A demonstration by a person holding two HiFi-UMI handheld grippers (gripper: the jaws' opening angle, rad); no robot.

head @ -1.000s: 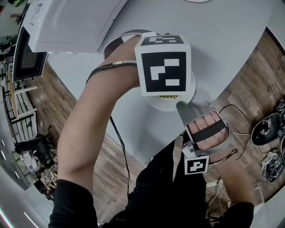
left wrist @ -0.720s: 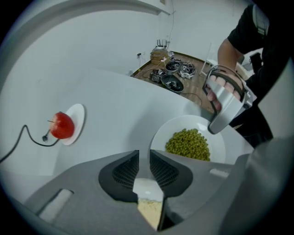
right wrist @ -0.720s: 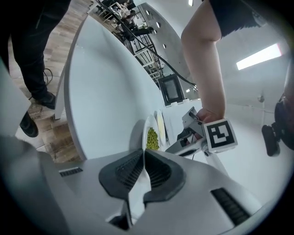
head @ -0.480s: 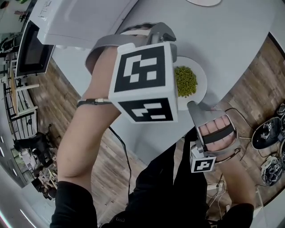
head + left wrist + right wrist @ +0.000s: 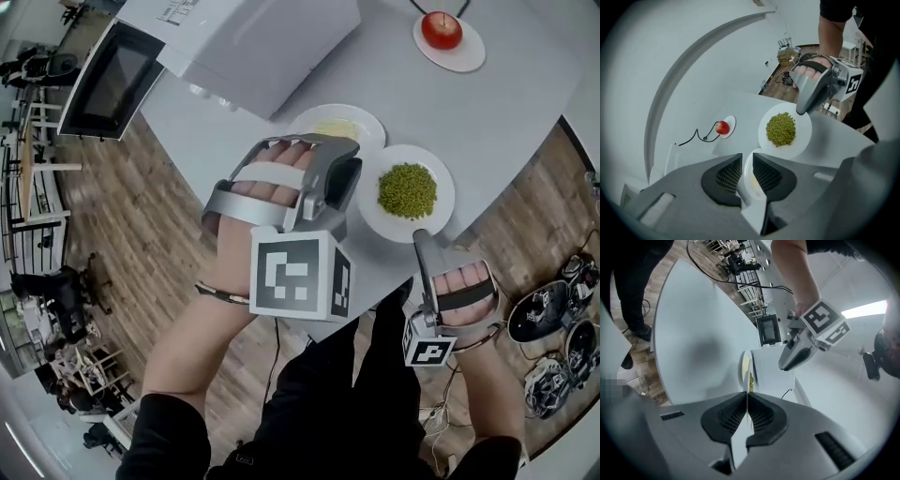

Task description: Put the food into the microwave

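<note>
A white plate of green peas sits near the table's front edge. My right gripper is shut on its near rim; in the right gripper view the plate runs edge-on out of the closed jaws. Left of it lies a second white plate with yellow food. My left gripper hangs above that plate's near edge, tilted down, jaws a narrow gap apart. Through the gap I see the yellow-food plate below, not gripped. The white microwave stands at the back with its dark-glass door swung open.
A red apple on a small plate sits at the back right, with a black cable beside it. The grey table has a curved front edge over wooden floor. Cables and gear lie on the floor at right.
The left gripper has lifted off the plates and drawn back toward me, uncovering both plates. The right gripper has stayed on the peas plate's near rim and risen slightly.
</note>
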